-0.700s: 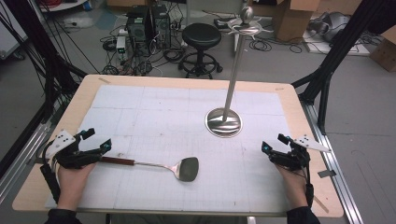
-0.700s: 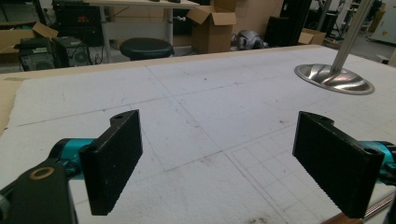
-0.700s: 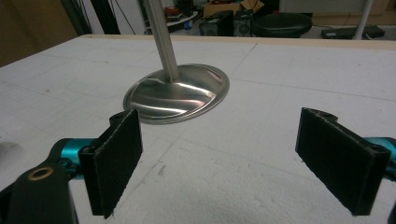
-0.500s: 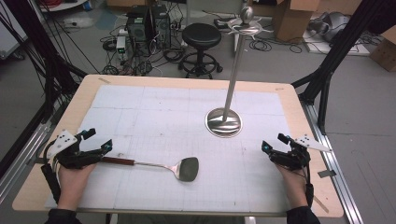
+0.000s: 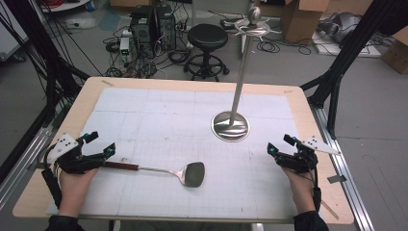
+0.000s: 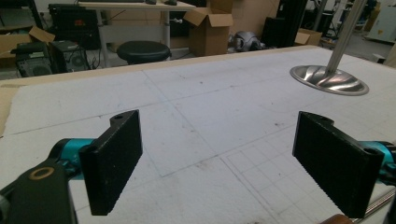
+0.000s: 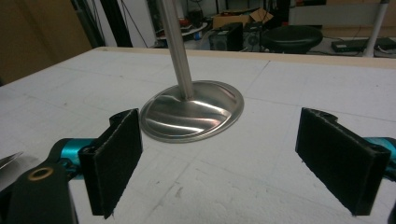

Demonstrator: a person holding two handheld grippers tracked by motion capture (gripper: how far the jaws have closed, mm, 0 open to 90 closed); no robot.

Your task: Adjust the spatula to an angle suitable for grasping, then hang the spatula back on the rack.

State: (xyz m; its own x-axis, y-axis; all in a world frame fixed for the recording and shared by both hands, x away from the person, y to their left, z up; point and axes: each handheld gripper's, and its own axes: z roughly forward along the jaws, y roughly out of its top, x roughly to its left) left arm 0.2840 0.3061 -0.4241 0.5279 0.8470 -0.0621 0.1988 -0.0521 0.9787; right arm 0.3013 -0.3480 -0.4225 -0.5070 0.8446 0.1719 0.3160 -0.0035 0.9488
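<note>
A metal spatula (image 5: 185, 172) with a dark wooden handle (image 5: 121, 166) lies flat on the white mat, blade to the right. My left gripper (image 5: 102, 143) rests at the table's left, open, just beside the handle's end; the handle tip (image 6: 341, 219) peeks in at the bottom right of the left gripper view. A tall steel stand with a round base (image 5: 231, 127) and thin pole (image 5: 242, 67) stands right of centre. My right gripper (image 5: 280, 145) sits open at the table's right. Its jaws face the base (image 7: 192, 111) with nothing between them.
The white gridded mat (image 5: 159, 120) covers most of the wooden table (image 5: 312, 120). A black stool (image 5: 208, 36), computer towers (image 5: 154, 21) and cardboard boxes (image 5: 300, 17) stand on the floor beyond the far edge. Black frame legs (image 5: 346, 53) flank the table.
</note>
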